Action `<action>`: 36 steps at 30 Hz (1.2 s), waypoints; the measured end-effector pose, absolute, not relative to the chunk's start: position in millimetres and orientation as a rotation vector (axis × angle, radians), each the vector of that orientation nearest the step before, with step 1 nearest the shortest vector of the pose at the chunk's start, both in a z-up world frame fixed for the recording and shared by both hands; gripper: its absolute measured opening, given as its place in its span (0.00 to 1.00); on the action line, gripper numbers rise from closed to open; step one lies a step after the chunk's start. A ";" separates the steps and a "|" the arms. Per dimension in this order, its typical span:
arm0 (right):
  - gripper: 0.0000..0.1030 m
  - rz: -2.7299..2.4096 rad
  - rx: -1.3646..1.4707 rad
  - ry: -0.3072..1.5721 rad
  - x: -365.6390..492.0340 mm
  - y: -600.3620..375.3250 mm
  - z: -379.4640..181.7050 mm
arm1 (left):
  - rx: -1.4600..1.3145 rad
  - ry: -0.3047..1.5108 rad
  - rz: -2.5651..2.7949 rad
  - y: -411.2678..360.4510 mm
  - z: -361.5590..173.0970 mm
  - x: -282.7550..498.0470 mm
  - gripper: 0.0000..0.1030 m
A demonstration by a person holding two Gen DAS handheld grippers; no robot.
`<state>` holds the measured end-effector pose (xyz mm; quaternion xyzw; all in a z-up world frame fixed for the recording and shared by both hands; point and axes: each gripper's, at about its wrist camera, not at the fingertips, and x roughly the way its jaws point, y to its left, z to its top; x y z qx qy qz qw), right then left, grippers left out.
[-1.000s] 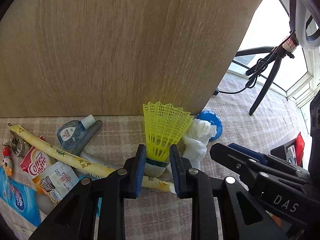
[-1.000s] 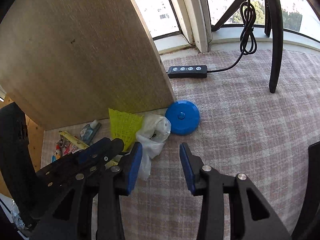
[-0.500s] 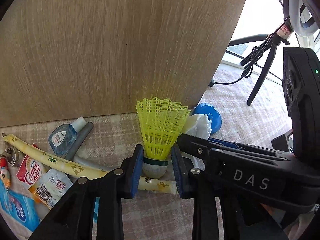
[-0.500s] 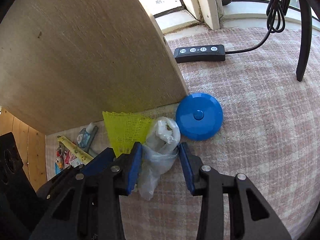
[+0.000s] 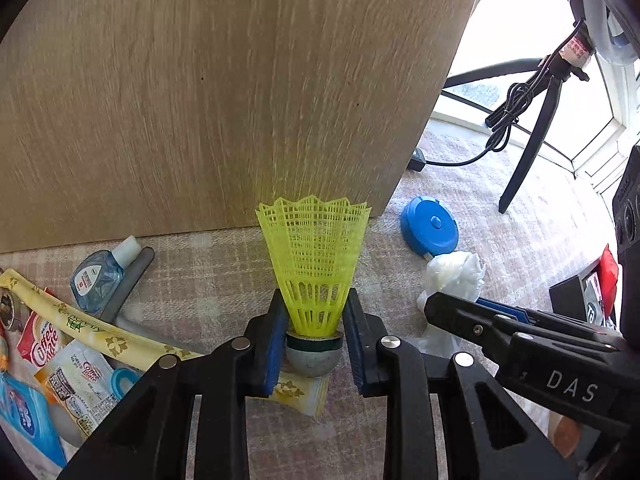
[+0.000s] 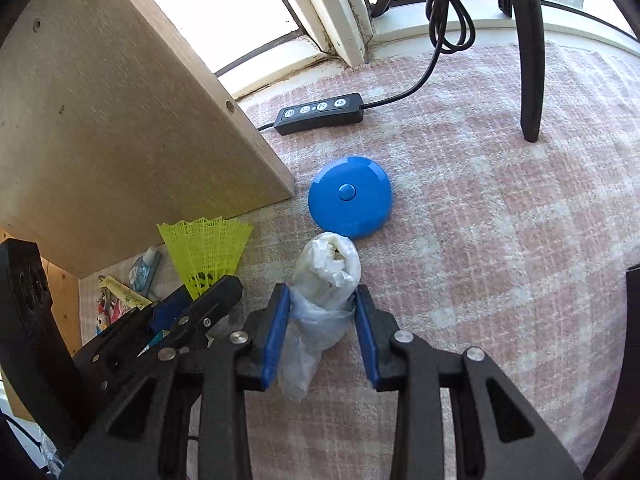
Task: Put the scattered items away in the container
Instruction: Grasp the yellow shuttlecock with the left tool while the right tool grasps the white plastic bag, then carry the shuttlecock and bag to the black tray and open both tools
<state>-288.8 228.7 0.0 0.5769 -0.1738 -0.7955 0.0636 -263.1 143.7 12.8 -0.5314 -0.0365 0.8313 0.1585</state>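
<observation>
My left gripper (image 5: pixel 315 338) is shut on a yellow shuttlecock (image 5: pixel 314 264), holding its grey cork base with the skirt pointing up. The shuttlecock also shows in the right wrist view (image 6: pixel 206 254). My right gripper (image 6: pixel 320 332) is closed around a crumpled white plastic bag (image 6: pixel 322 292), pads pressing both its sides on the pink checked cloth. The bag also shows in the left wrist view (image 5: pixel 454 276). A round blue tape measure (image 6: pixel 350 196) lies just beyond the bag. No container is in view.
A wooden panel (image 5: pixel 220 88) stands upright behind the items. At left lie an eye-drop bottle (image 5: pixel 98 274), a grey pen (image 5: pixel 128 284), a yellow tea stick (image 5: pixel 104 338) and Coffee-mate sachets (image 5: pixel 76 376). A black remote on a cable (image 6: pixel 320 114) and a black stand leg (image 6: pixel 530 48) are by the window.
My right gripper moved forward around the plastic bag and closed on it. My left gripper kept its hold on the shuttlecock, which now stands apart from the bag.
</observation>
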 end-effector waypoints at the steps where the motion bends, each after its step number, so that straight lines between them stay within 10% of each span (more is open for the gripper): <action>1: 0.30 -2.409 1.739 -0.519 -285.6 230.1 1.5 | -1.515 -0.103 2.385 143.7 15.4 -260.1 0.24; 18: 0.29 -2.605 1.574 -0.549 -162.0 316.3 77.7 | -1.329 -0.117 2.415 175.4 116.7 -150.4 0.24; 36: 0.29 -2.982 1.575 -0.774 20.7 540.9 126.7 | -1.223 0.045 2.041 390.7 152.9 -1.4 0.24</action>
